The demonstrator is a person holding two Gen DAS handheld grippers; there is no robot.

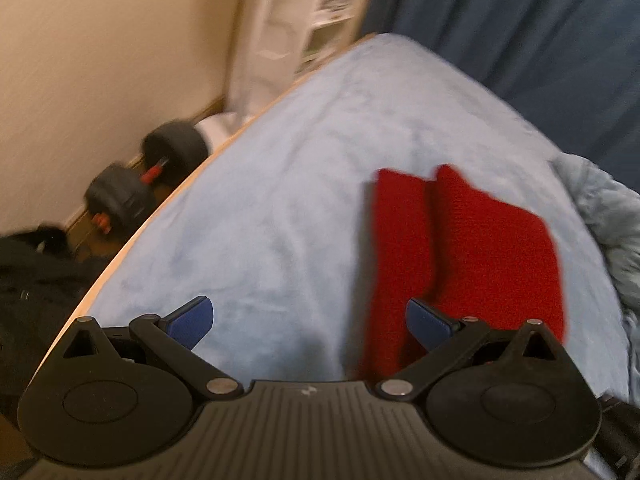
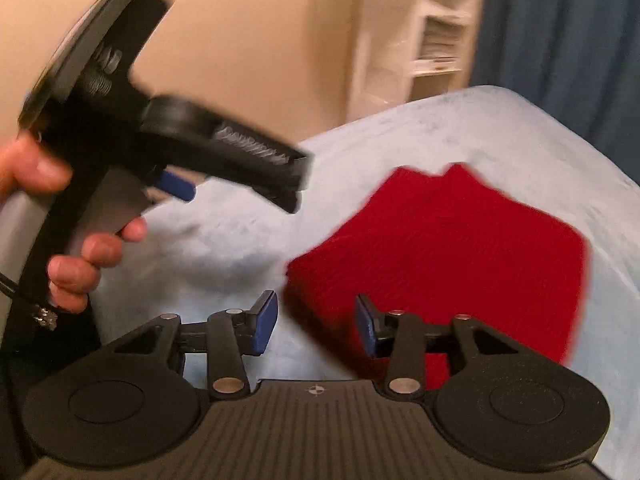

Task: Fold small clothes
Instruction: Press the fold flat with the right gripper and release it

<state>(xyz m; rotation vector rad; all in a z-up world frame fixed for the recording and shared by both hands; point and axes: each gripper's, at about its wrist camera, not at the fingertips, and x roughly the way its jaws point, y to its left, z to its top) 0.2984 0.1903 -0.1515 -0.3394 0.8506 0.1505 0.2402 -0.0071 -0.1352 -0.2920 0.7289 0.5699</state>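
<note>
A red knitted garment [image 1: 460, 248] lies folded on the light blue blanket [image 1: 280, 184]. In the left wrist view it is at the right, under my right fingertip. My left gripper [image 1: 310, 322] is open and empty above the blanket. In the right wrist view the red garment [image 2: 460, 256] lies ahead and to the right. My right gripper [image 2: 316, 326] is open and empty, its fingers over the garment's near left corner. The left gripper [image 2: 176, 186] shows there at the upper left, held in a hand, above the blanket [image 2: 224, 240].
Dumbbells [image 1: 144, 180] and dark clothing [image 1: 36, 280] lie on the floor left of the bed edge. A crumpled grey-blue cloth [image 1: 600, 216] sits at the right. A white shelf [image 2: 436, 40] and dark blue curtain [image 2: 560, 40] stand behind.
</note>
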